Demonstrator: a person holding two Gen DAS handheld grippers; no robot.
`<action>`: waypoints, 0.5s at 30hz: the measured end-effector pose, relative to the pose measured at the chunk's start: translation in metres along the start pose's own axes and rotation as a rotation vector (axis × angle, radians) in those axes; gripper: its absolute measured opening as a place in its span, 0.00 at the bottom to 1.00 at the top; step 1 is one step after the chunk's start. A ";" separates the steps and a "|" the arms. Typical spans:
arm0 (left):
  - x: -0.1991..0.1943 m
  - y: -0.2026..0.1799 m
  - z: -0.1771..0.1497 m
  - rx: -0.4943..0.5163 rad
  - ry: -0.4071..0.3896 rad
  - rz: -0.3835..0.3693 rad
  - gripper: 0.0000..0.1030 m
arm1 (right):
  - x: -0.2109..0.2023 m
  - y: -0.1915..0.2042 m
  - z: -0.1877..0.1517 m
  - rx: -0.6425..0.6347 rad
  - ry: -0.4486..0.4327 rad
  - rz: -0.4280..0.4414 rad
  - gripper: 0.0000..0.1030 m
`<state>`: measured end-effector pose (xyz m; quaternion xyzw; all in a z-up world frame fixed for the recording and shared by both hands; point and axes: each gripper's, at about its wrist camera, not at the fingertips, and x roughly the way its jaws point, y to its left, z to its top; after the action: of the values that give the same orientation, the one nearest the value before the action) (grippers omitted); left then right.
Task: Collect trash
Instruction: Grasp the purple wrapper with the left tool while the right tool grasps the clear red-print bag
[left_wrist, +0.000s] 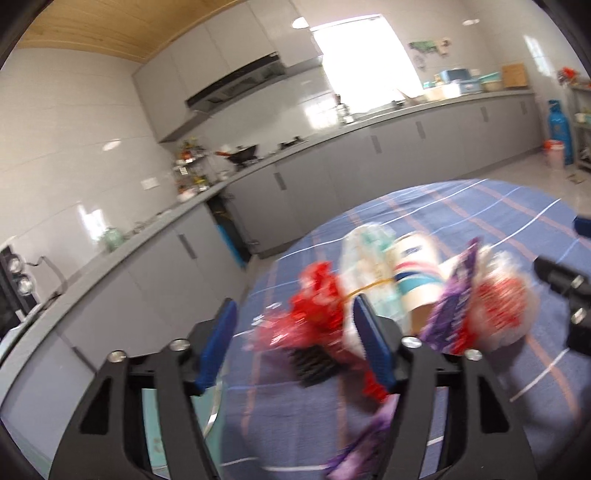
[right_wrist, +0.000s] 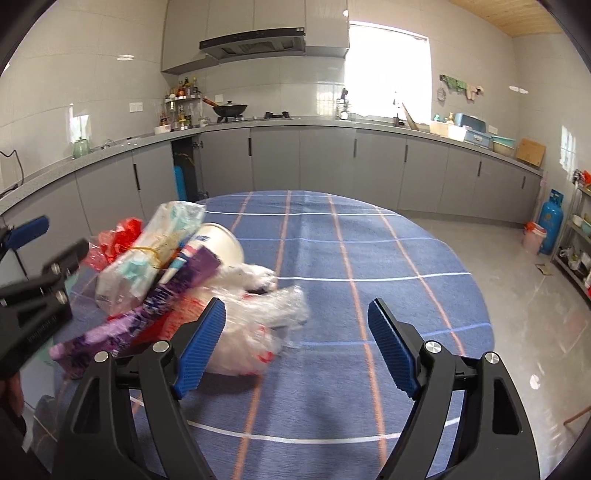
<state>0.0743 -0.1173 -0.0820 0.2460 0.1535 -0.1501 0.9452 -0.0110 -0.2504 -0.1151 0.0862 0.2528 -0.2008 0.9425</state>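
A round table (right_wrist: 369, 258), covered with a blue checked cloth, serves as the landmark for all positions. A heap of trash lies on its near-left part. The heap comprises a red crinkled wrapper (left_wrist: 317, 310) at the left edge, a clear bag with teal print (right_wrist: 147, 258) bound by a yellow rubber band (right_wrist: 147, 252), a paper cup (right_wrist: 221, 242) lying on its side behind it, a purple wrapper (right_wrist: 162, 299) laid diagonally across the front, and a clear plastic bag with red print (right_wrist: 255, 321) at the right of the heap.

The left gripper (left_wrist: 295, 347) hovers at the table's left edge with its blue pads spread wide; the red crinkled wrapper sits in the gap, but blur makes it impossible to tell whether either pad touches it. A black object (left_wrist: 314, 365) lies under that wrapper.

The right gripper (right_wrist: 297, 349) is likewise wide open and holds nothing; its left pad is just in front of the clear plastic bag with red print, its right pad over bare cloth.

A grey kitchen counter (right_wrist: 295, 123) runs behind the table.
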 end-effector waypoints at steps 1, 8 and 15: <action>0.003 0.005 -0.005 -0.012 0.021 0.015 0.66 | 0.000 0.005 0.002 -0.003 -0.002 0.014 0.77; 0.013 0.029 -0.020 -0.082 0.093 0.033 0.66 | 0.017 0.030 -0.003 -0.055 0.049 0.059 0.80; 0.007 0.023 -0.022 -0.080 0.084 -0.011 0.67 | 0.024 0.039 -0.012 -0.105 0.112 0.092 0.29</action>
<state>0.0845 -0.0884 -0.0932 0.2130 0.2002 -0.1388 0.9462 0.0191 -0.2201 -0.1354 0.0596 0.3111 -0.1384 0.9384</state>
